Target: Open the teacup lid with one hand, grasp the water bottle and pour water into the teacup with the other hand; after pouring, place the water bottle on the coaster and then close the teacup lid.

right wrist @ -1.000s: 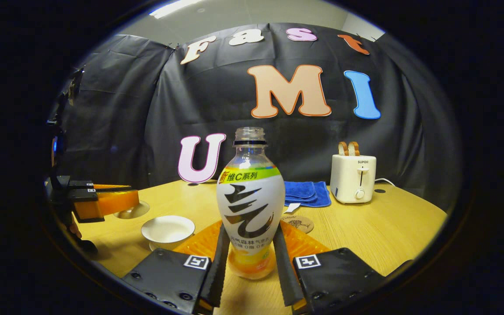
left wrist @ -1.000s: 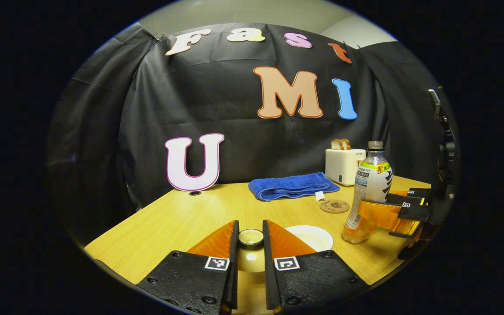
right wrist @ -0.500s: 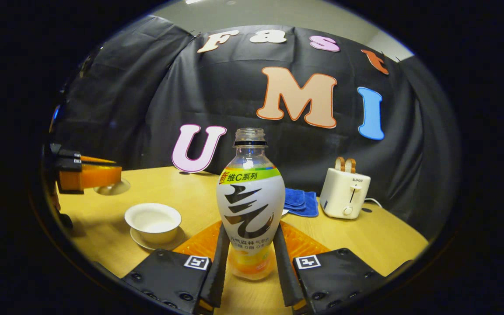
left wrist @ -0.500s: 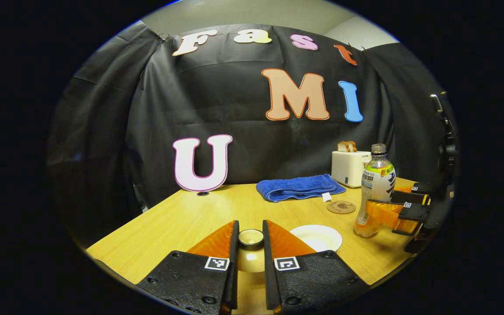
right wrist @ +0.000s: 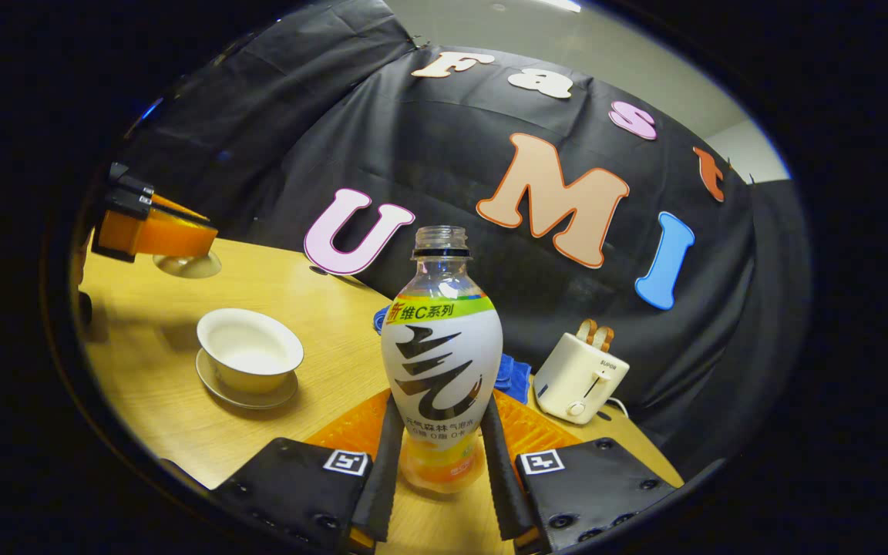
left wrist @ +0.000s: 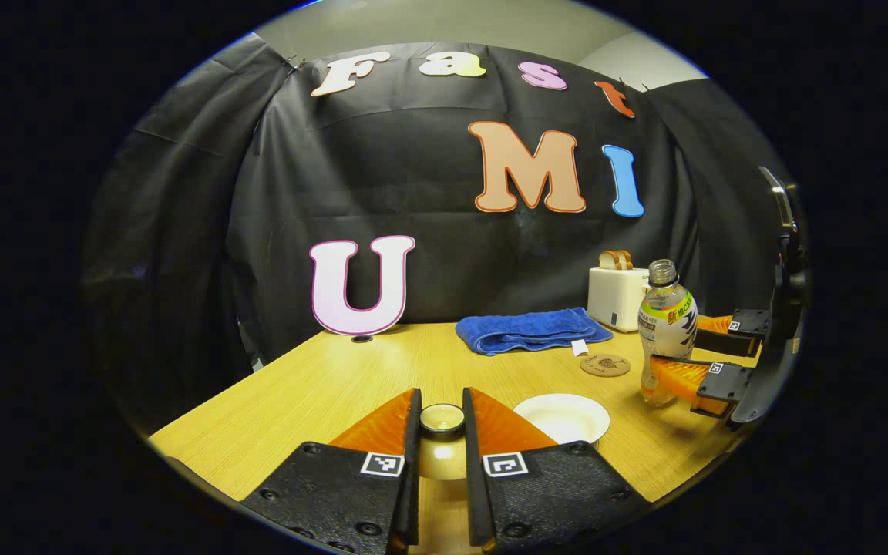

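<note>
My left gripper [left wrist: 441,455] clamps the teacup lid [left wrist: 442,418] above the wood table [left wrist: 321,393]. Teacup [right wrist: 250,351] sits uncovered on its saucer (black cloth behind). Blue towel [left wrist: 529,330], coaster [left wrist: 605,364], toaster [left wrist: 618,297] at back. My right gripper [right wrist: 438,478] squeezes the capless water bottle [right wrist: 442,362], lifted and tilted.

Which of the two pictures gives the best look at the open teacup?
The right gripper view: the teacup shows whole there, bowl, inside and saucer, with nothing in front. In the left gripper view, the left gripper and the lid it holds partly cover the cup's rim.
</note>
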### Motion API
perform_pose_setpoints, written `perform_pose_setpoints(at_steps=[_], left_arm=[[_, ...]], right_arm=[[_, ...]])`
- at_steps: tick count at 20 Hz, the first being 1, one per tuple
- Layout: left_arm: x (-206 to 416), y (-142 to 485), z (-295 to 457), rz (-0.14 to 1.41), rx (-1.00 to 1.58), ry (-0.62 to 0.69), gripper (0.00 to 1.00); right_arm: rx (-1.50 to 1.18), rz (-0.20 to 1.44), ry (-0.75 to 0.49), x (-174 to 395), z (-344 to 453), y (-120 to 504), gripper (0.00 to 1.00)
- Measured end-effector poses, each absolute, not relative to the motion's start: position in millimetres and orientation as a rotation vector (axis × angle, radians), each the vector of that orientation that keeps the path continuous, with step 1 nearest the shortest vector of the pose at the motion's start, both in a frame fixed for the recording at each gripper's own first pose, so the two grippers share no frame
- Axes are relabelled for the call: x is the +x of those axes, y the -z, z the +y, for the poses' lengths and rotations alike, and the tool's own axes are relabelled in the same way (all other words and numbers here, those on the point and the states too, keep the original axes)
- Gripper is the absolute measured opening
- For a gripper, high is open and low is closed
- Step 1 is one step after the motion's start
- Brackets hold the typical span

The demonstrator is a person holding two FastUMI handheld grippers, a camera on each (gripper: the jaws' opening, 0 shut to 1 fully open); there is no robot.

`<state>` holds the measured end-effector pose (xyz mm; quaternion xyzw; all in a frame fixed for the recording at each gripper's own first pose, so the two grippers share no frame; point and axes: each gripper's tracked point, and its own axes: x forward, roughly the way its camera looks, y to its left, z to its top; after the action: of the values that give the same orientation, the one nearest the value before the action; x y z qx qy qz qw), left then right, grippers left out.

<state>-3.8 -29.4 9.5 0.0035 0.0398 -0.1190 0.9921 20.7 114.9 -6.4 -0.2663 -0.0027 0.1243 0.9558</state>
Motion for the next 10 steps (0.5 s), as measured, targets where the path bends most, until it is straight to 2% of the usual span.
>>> perform_pose_setpoints(at_steps=[10], left_arm=[[-2.8,-8.7,-16.6,0.074,-0.017,0.224,0.23]], right_arm=[[-0.934,-0.141,-0.238,15.8,124.5,2.2,0.56]])
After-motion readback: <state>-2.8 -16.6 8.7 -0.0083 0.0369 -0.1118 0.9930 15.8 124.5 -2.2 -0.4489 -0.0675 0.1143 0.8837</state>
